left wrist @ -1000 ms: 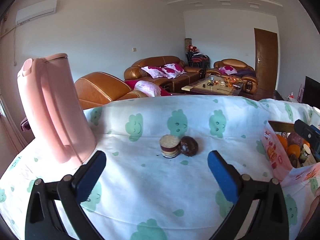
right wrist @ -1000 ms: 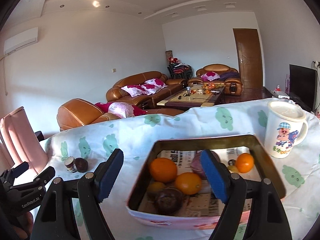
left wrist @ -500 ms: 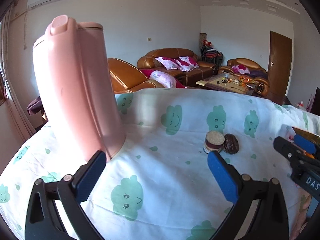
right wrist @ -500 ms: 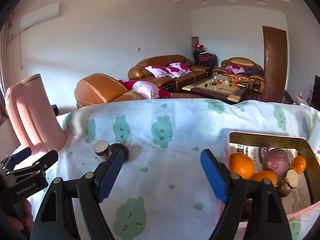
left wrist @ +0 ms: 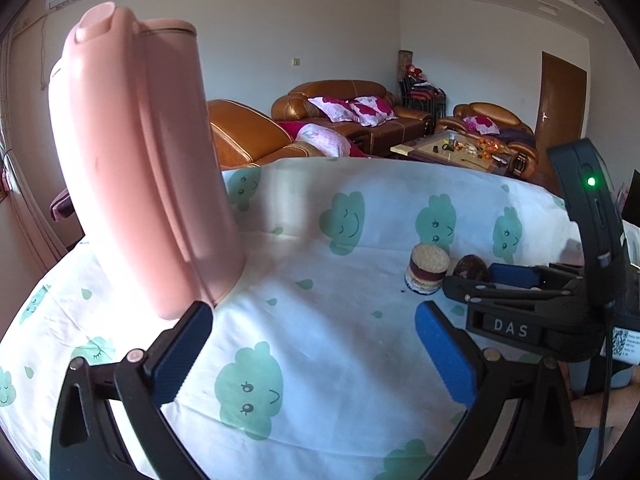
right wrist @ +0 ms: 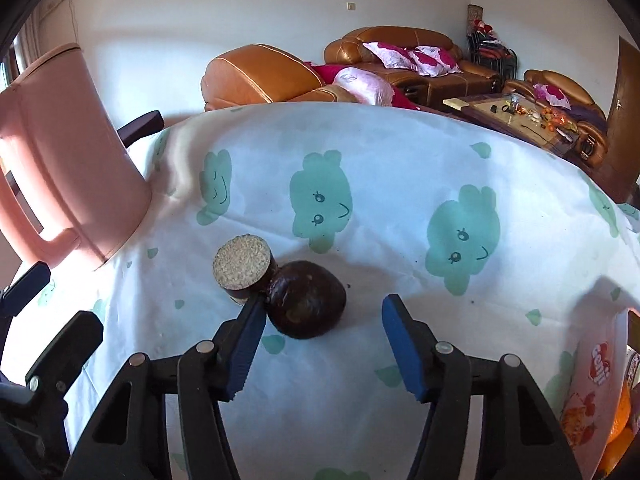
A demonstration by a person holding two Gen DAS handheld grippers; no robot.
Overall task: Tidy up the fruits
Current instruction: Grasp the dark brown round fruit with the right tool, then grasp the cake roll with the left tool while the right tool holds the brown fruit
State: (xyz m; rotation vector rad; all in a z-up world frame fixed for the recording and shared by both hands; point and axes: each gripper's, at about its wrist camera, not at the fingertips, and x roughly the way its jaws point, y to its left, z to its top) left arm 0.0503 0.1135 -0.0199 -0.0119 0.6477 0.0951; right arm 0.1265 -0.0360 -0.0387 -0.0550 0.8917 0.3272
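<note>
A dark brown round fruit (right wrist: 308, 304) lies on the cloud-print tablecloth (right wrist: 400, 168), touching a short striped cylinder with a grainy top (right wrist: 244, 268). My right gripper (right wrist: 324, 308) is low over the cloth with the fruit between its blue pads, and its jaws are closing. The left pad (right wrist: 250, 332) is at the fruit's left side; the right pad (right wrist: 402, 348) stands clear of it. In the left wrist view the same fruit (left wrist: 470, 268) and cylinder (left wrist: 428, 274) sit at the right. My left gripper (left wrist: 313, 312) is open over bare cloth, holding nothing.
A tall pink jug (left wrist: 140, 160) stands at the table's left, close to my left gripper's left finger, and the same pink jug (right wrist: 68, 152) shows in the right wrist view. The fruit box (right wrist: 596, 380) with an orange (right wrist: 624, 412) inside is at the far right edge. Sofas stand beyond the table.
My right gripper swung left from over the fruit box to the dark fruit, dropped lower, and its jaws narrowed. My left gripper shifted toward the pink jug, then held still.
</note>
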